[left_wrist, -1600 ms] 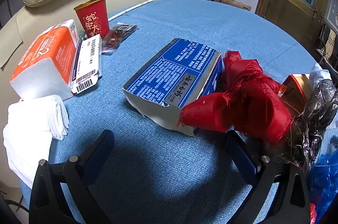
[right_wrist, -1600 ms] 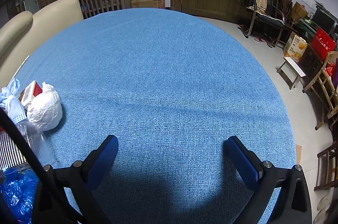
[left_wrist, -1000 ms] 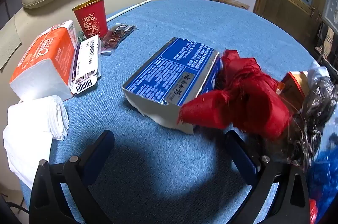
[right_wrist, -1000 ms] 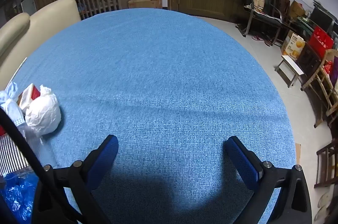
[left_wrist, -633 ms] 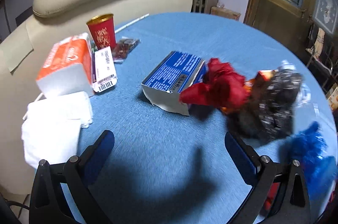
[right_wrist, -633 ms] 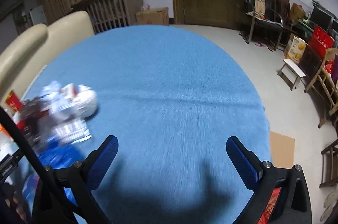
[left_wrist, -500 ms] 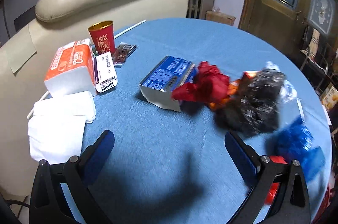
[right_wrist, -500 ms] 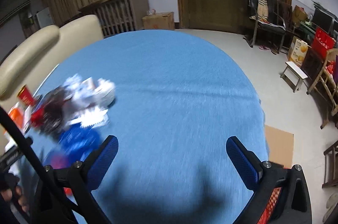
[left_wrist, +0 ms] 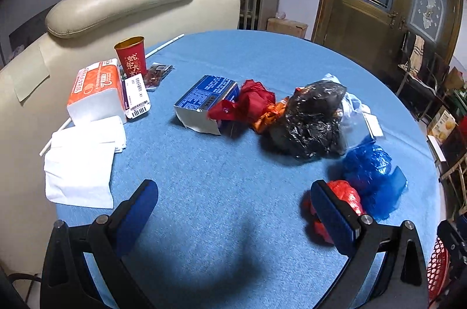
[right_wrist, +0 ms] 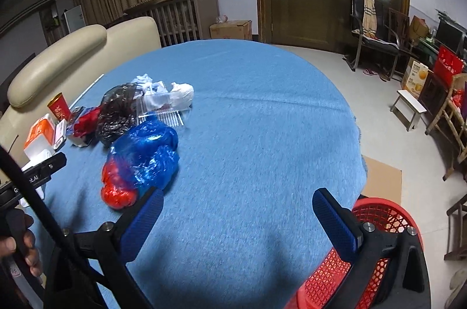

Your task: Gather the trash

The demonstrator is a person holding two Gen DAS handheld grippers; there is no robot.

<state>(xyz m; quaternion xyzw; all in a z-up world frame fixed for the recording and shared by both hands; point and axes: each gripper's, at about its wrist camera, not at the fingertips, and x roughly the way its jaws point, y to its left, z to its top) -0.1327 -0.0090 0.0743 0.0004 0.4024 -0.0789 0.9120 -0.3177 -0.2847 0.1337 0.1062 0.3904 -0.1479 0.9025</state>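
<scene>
Both grippers, left gripper (left_wrist: pixel 233 209) and right gripper (right_wrist: pixel 236 209), have pulled back, wide open and empty, above the round blue table's (right_wrist: pixel 262 119) near edge; crinkly blue plastic bag (right_wrist: pixel 149 151) lies ahead.

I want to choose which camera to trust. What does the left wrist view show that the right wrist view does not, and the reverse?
Only the left wrist view shows the white napkins.

Only the right wrist view shows the red basket below the table edge.

Both show the blue bag, black bag, red cup and an open gripper.

Blue tablecloth (left_wrist: pixel 262 55), crumpled black bag (left_wrist: pixel 312 119), blue bag (left_wrist: pixel 370 172), red mesh basket (right_wrist: pixel 376 215).
</scene>
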